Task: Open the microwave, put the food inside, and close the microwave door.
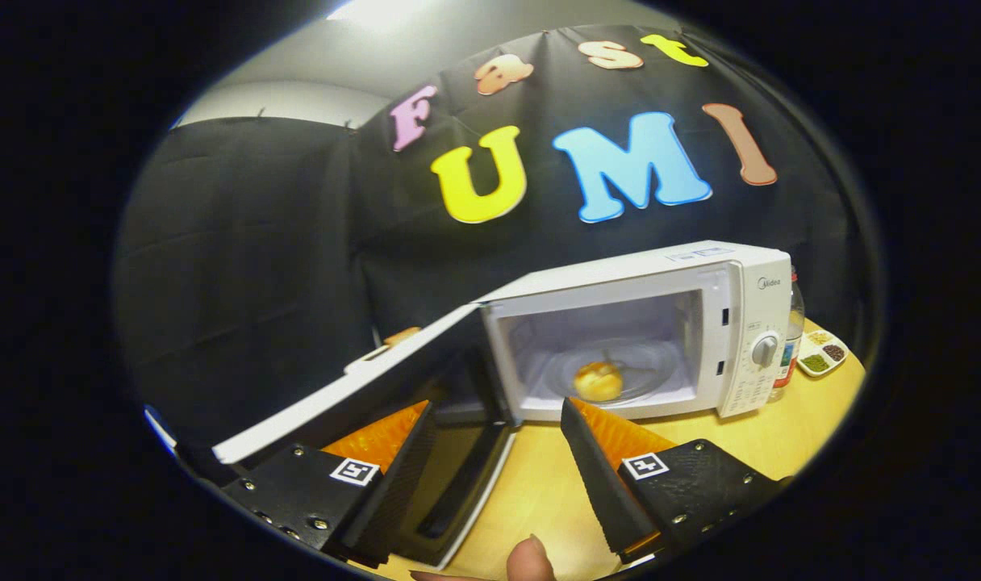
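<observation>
Food (598, 381): we see a small round bun on the glass plate (652, 367) inside the microwave (724, 323), beyond the fingers.
Door (353, 387): we find it swung wide open to the left.
Gripper (497, 432): we note fingers spread apart, nothing held, in front of the cavity over the table (749, 440).
Misc: bottle (791, 339) & snack tray (823, 353) behind microwave's right side.
</observation>
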A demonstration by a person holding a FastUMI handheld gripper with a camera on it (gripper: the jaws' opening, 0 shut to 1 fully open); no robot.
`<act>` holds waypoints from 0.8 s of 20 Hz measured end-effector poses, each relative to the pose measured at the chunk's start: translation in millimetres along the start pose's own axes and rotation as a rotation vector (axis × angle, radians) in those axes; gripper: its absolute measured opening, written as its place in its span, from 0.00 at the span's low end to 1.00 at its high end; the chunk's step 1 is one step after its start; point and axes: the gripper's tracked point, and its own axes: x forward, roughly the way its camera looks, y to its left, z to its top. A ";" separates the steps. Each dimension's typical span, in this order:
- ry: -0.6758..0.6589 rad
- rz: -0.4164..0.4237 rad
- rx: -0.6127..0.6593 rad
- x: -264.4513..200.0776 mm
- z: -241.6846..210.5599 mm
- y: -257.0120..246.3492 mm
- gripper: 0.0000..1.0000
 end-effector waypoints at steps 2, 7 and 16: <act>-0.017 0.075 -0.006 -40.4 4.2 36.2 0.94; -0.124 0.165 -0.115 -90.0 19.7 95.4 0.94; -0.119 0.331 -0.226 -59.5 -32.9 191.1 0.94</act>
